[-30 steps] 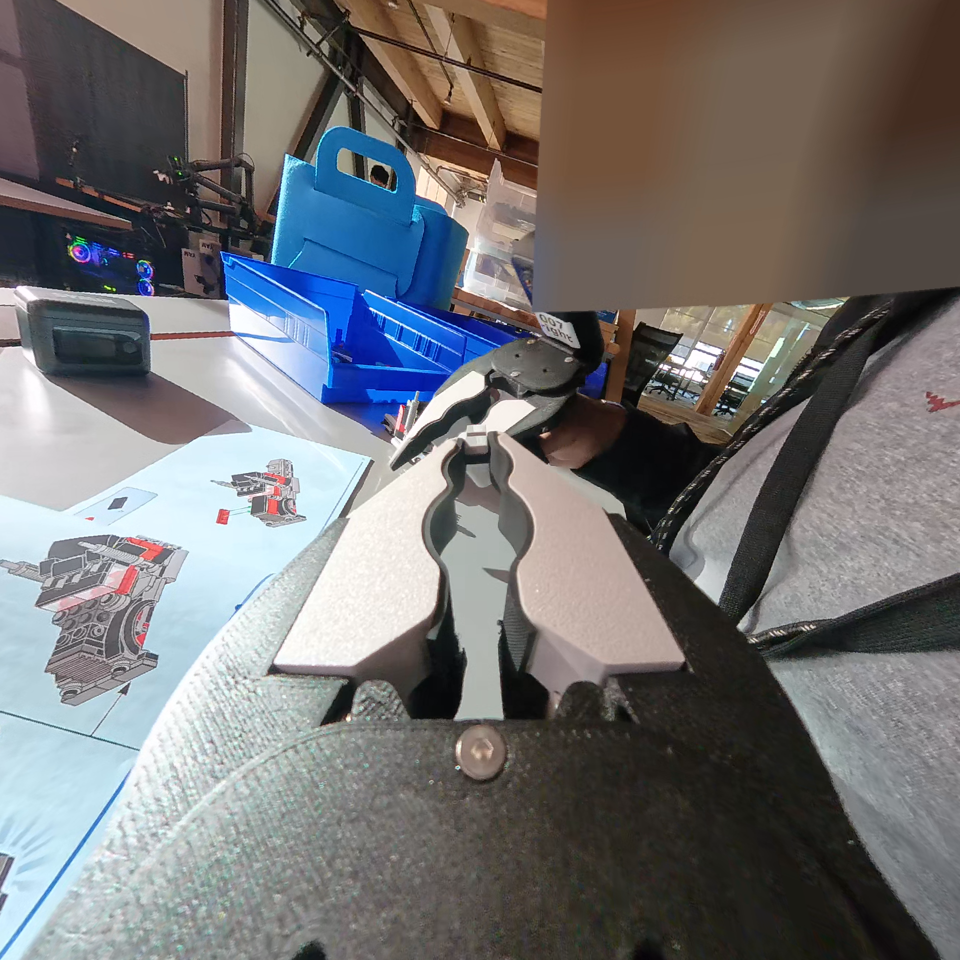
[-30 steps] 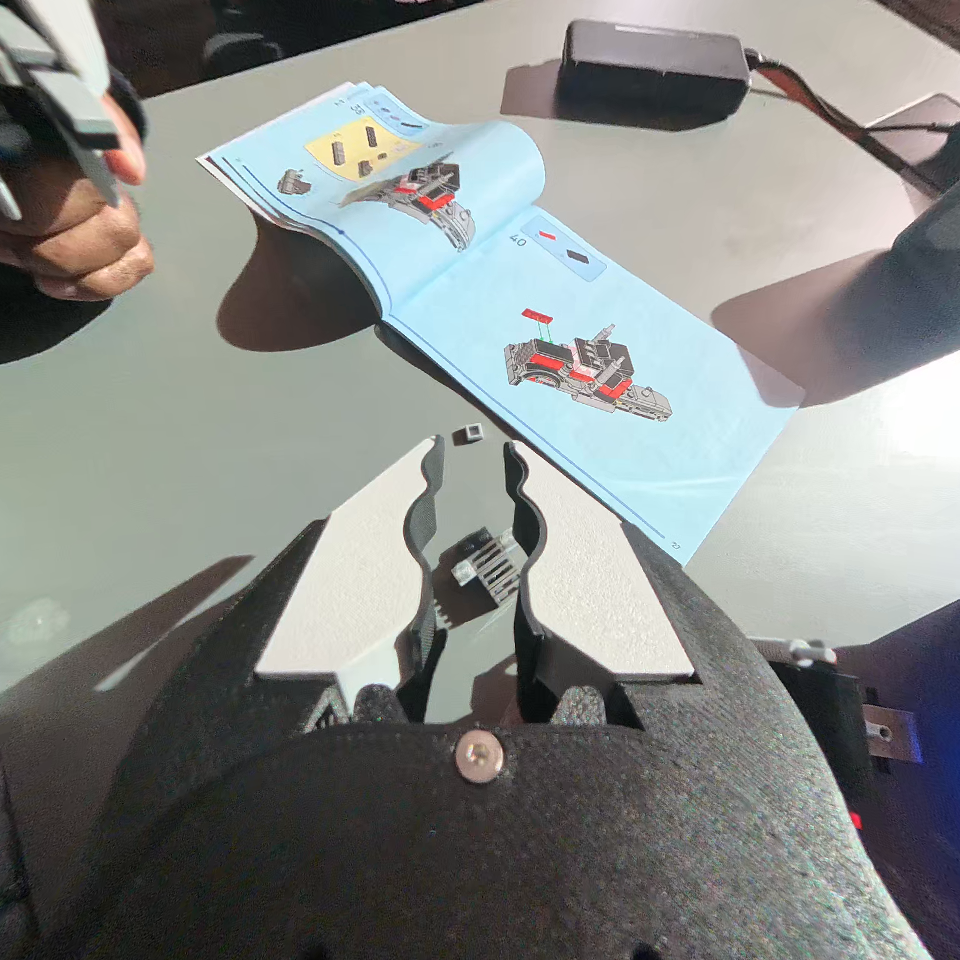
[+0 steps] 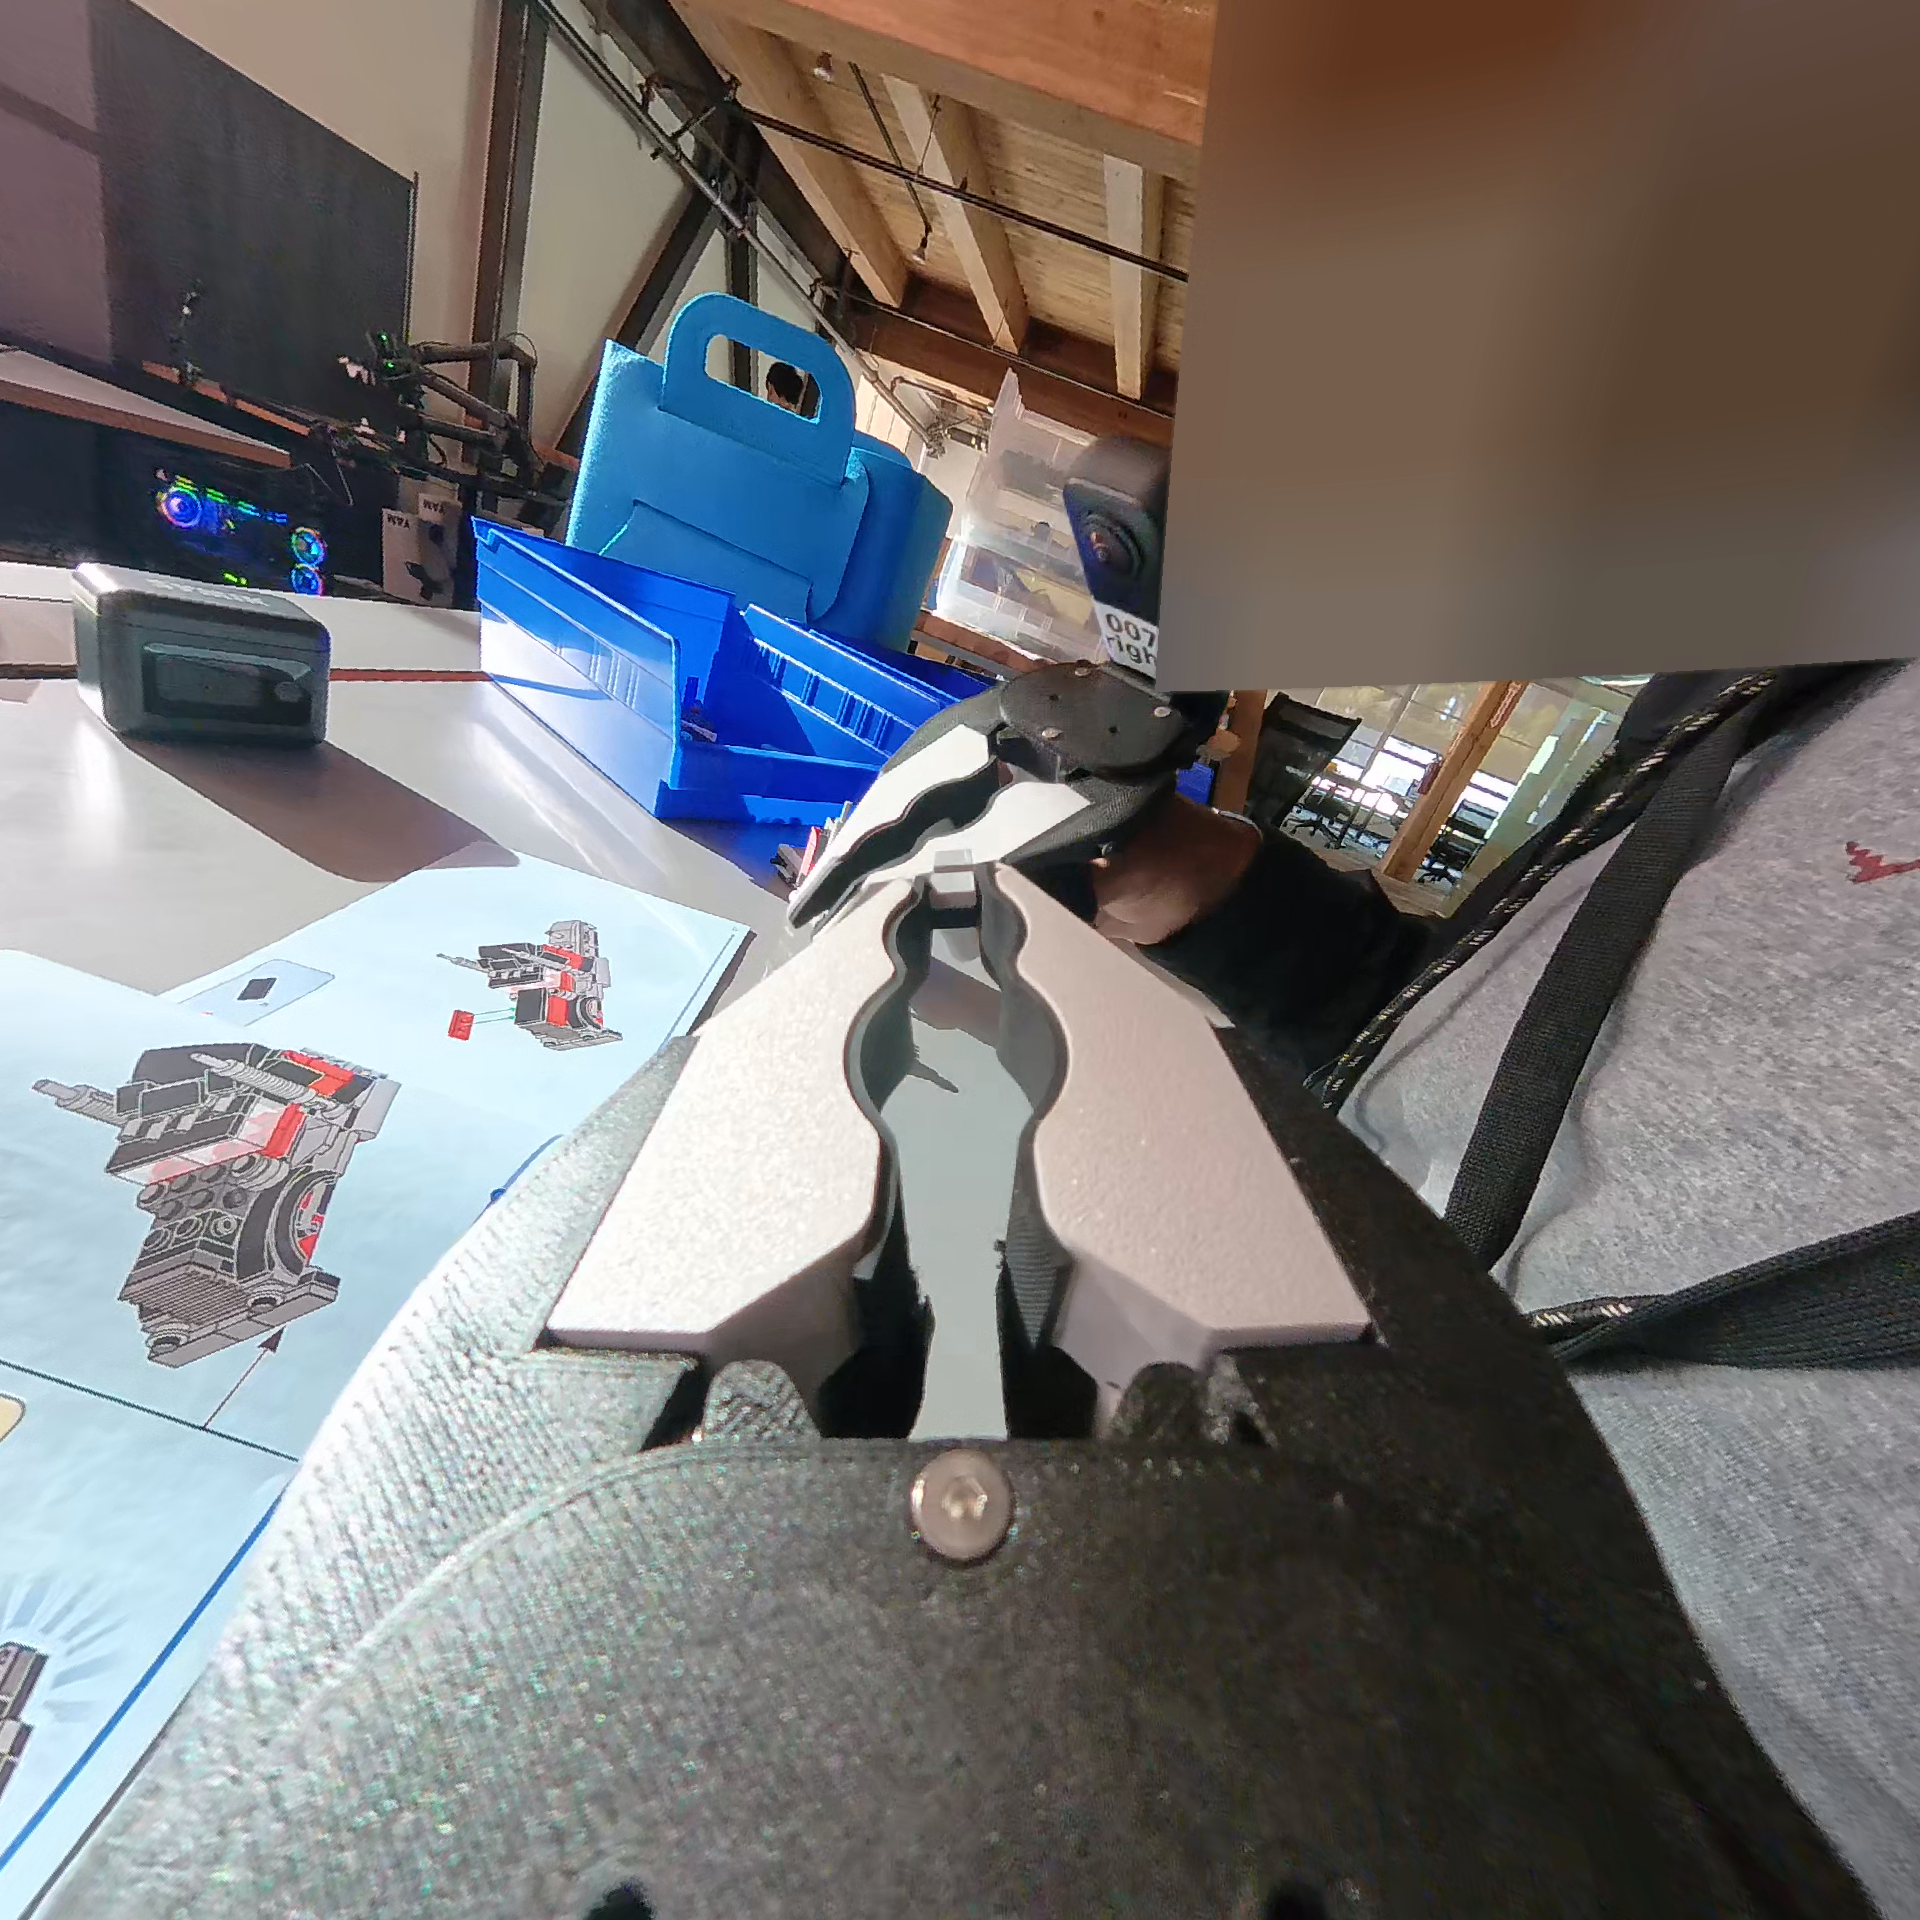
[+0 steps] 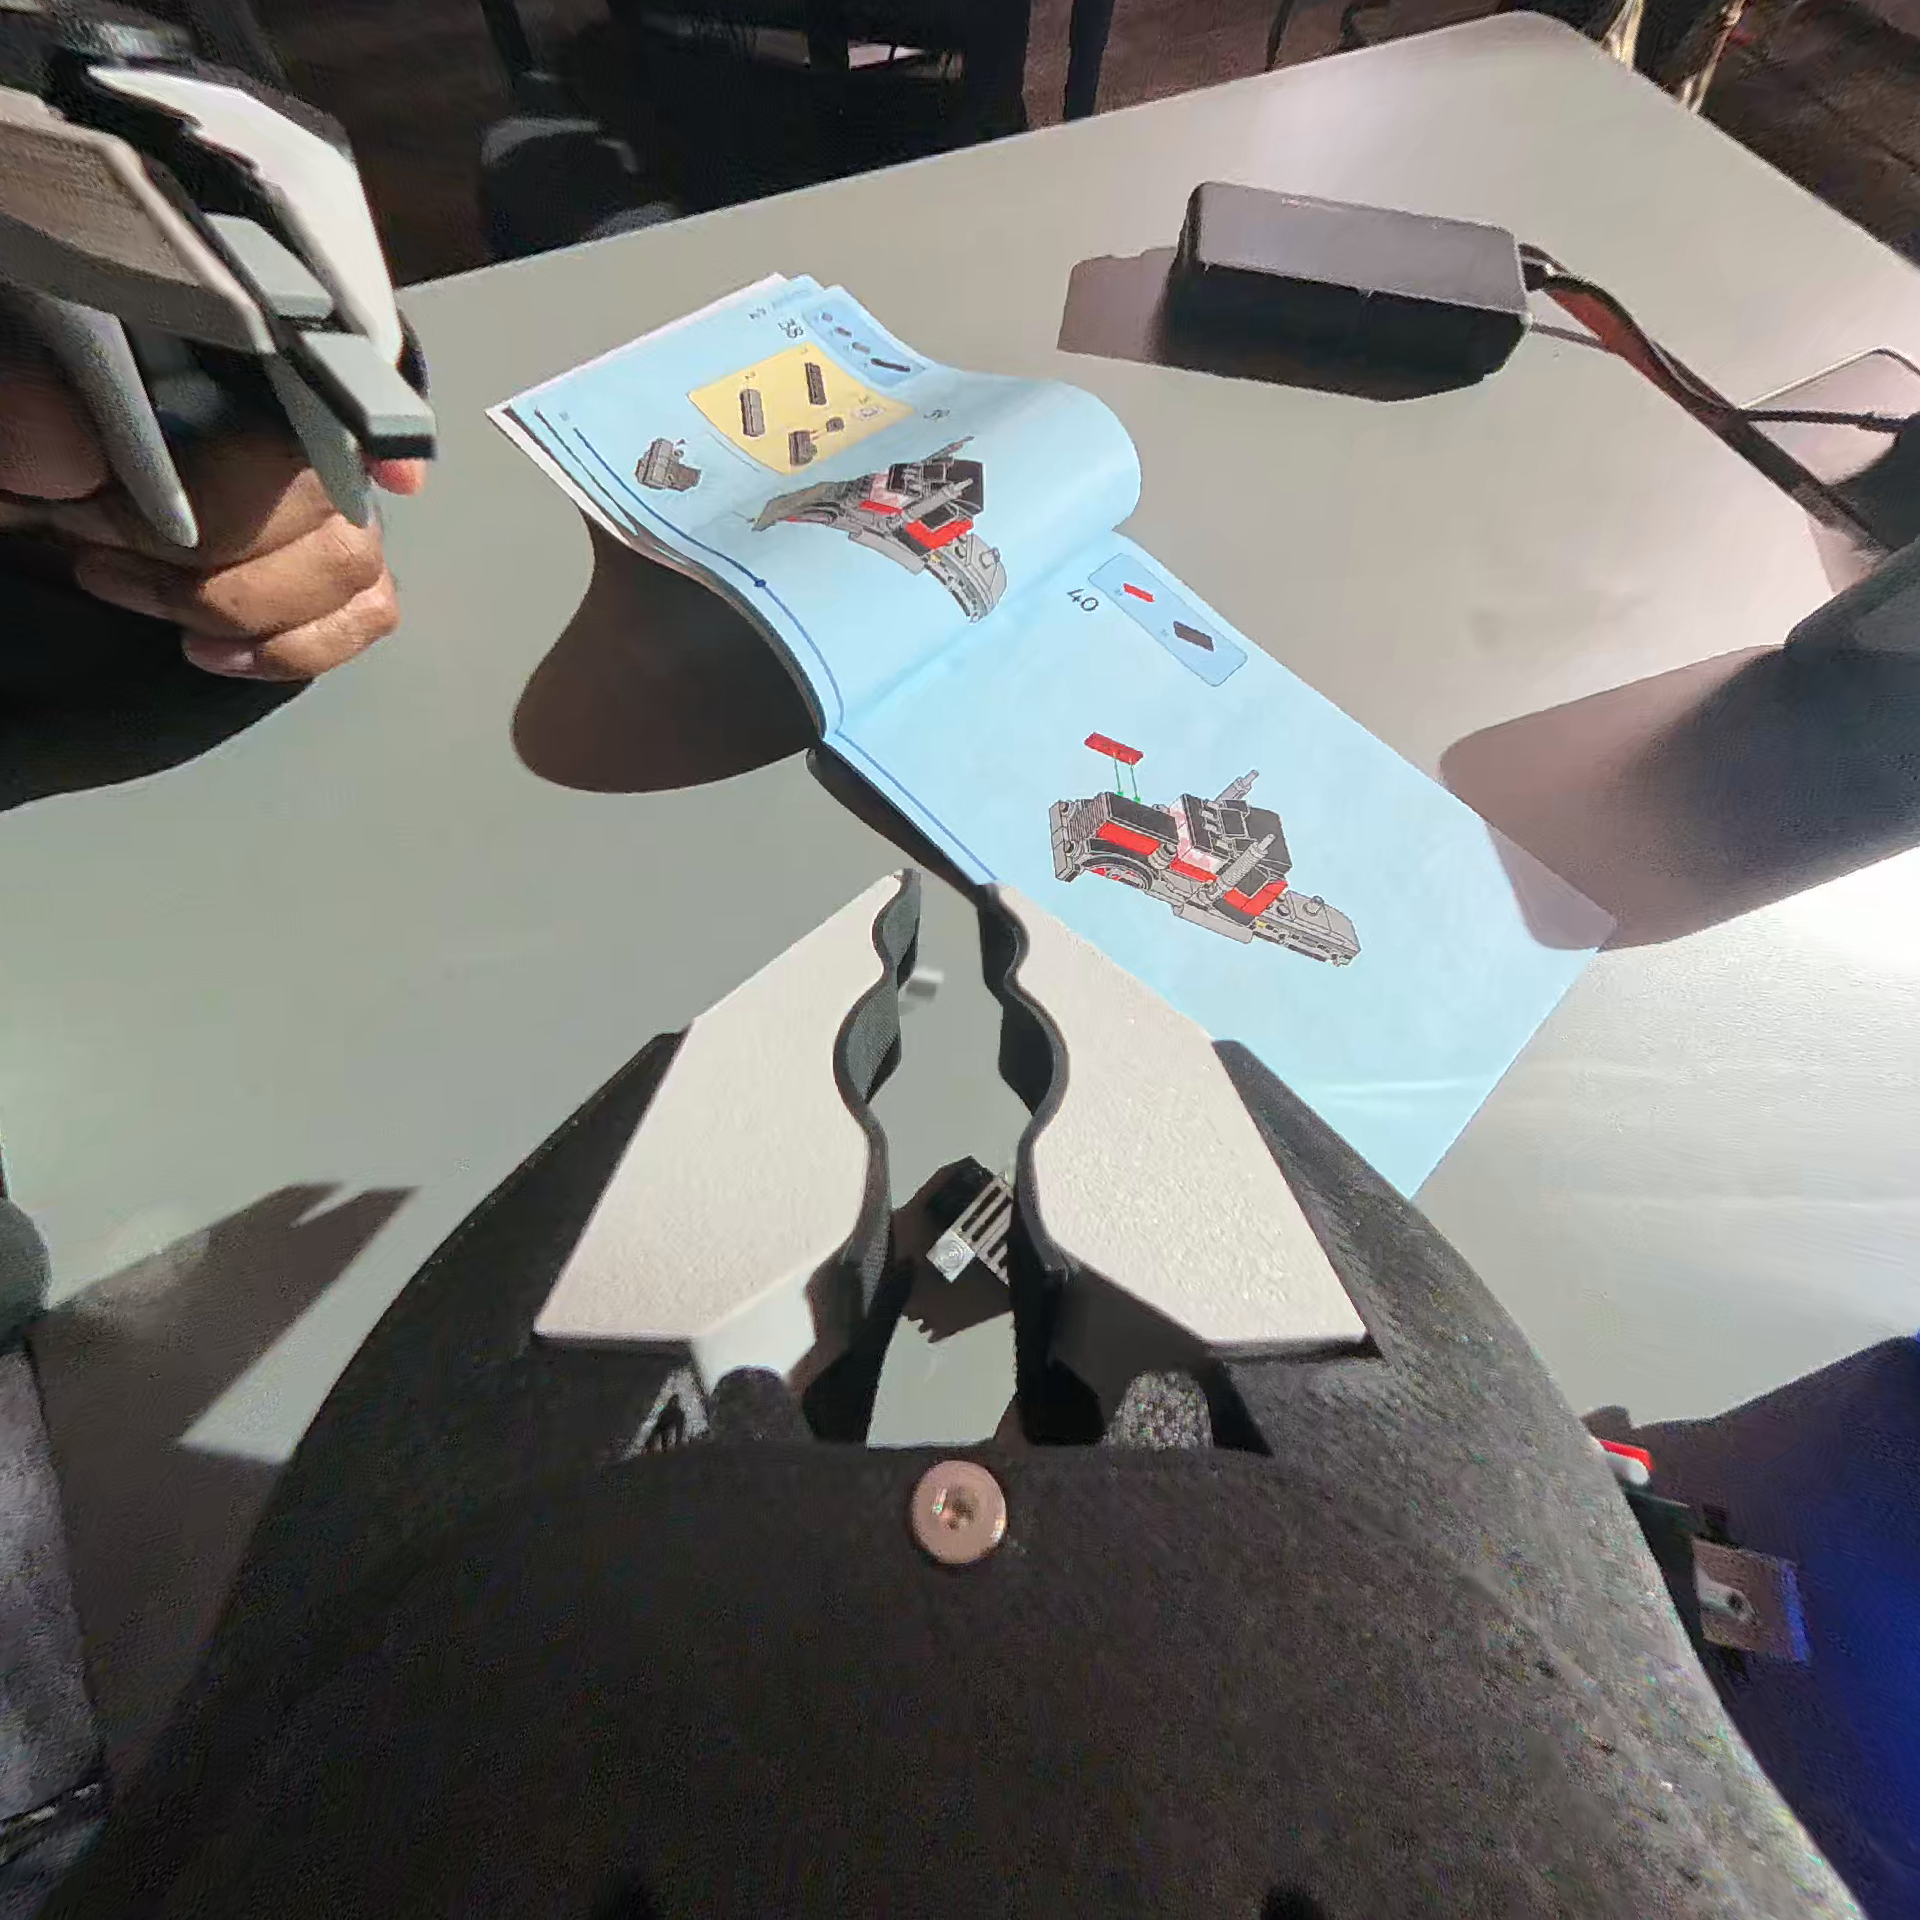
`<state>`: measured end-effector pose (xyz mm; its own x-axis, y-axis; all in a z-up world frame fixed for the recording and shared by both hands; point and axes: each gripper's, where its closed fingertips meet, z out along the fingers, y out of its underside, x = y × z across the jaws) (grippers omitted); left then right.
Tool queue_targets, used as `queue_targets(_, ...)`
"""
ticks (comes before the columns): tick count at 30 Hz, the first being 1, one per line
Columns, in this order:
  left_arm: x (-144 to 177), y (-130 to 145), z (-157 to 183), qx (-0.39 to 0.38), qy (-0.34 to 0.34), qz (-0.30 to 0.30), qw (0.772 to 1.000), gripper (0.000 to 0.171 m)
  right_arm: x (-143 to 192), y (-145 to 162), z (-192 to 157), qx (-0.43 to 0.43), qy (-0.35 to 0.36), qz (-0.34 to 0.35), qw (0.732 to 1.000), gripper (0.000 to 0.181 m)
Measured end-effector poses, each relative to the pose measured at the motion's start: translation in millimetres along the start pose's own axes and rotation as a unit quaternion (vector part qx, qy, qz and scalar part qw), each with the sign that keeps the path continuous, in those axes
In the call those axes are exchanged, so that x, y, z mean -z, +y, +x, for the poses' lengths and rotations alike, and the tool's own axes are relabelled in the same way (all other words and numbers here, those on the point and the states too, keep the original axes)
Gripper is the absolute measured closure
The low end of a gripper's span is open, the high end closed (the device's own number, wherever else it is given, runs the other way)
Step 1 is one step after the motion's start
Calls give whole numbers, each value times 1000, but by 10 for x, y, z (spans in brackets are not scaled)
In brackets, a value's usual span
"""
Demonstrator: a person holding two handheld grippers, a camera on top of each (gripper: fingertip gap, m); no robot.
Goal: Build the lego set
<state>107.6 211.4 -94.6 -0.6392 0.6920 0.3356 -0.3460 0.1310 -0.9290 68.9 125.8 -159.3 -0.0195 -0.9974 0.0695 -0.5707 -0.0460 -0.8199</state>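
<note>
Left gripper (image 3: 954, 894) pinches a small grey lego piece (image 3: 953, 875) at its fingertips, raised off the table (image 4: 520, 935); right gripper (image 4: 945, 904) nearly closed, whether it grips anything I cannot tell; partly built lego model (image 4: 971, 1226) on table beneath it; open instruction booklet (image 4: 1039, 665) just beyond.

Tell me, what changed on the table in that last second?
The right gripper narrowed its fingers and moved forward over the small grey brick, which now sits beside the left finger, not visibly gripped. The left gripper stays shut on its own grey piece. The booklet has not moved.
</note>
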Motion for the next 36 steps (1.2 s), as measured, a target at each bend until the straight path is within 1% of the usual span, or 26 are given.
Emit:
queue_targets(3, 4, -5, -4, 1, -1, 2, 1000, 163, 51, 14, 24, -15, 1, 11, 1000, 168)
queue_targets(7, 9, -12, -11, 3, -3, 4, 1000, 163, 91, 127, 28, -29, 3, 1, 1000, 168)
queue_targets(11, 11, -16, -19, 6, -3, 5, 1000, 163, 63, 238, -127, -39, -24, -14, 999, 168)
queue_targets(15, 10, -15, -22, 7, -4, 5, 1000, 163, -70, 297, -239, -35, -34, -34, 998, 165)
queue_targets(18, 12, -17, -20, 6, -4, 6, 1000, 163, -206, 326, -233, -27, -22, -62, 997, 160)
queue_targets(22, 19, -23, -21, 7, -5, 8, 1000, 163, -362, 338, -271, -35, -13, -89, 995, 159)
queue_targets(28, 19, -20, -19, 8, -4, 7, 1000, 163, -454, 383, -265, -47, 16, -107, 993, 159)
queue_targets(30, 18, -19, -18, 8, -4, 7, 1000, 163, -462, 377, -259, -47, 24, -107, 993, 160)
queue_targets(33, 22, -21, -19, 9, -4, 8, 1000, 163, -463, 379, -238, -35, 38, -108, 993, 170)
queue_targets(36, 27, -26, -22, 11, -4, 10, 1000, 163, -457, 374, -259, -26, 34, -105, 994, 172)
